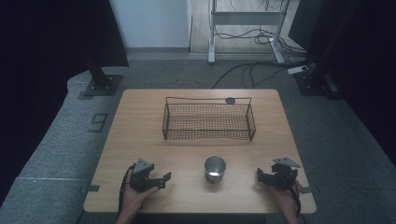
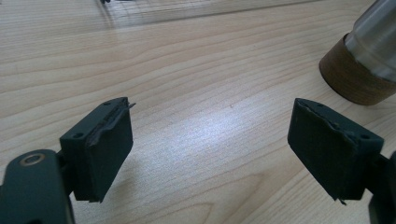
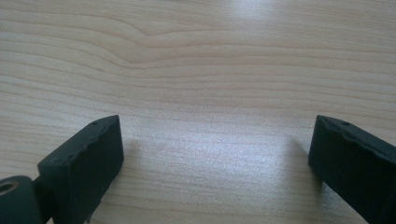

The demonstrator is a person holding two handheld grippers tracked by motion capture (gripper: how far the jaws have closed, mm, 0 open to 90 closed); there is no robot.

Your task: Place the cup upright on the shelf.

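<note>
Sitting upright near the front edge of the table (image 1: 140,112), steel cup (image 1: 215,168), about midway between both grippers. Resting left gripper (image 1: 161,179) at front left, jaws spread wide, gripping nothing, cup's brown base just off to its right. Lying right gripper (image 1: 259,175) at front right, also wide open, empty. Standing behind the cup, wire basket (image 1: 208,122), well apart.

A wooden desk (image 1: 140,135) stands on grey carpet (image 1: 60,135). Beyond the desk's far edge, black cables (image 1: 247,70) trail across the carpet beneath a white metal frame (image 1: 245,28). Left of the desk, a dark stand's base plate (image 1: 100,85) rests on the carpet.
</note>
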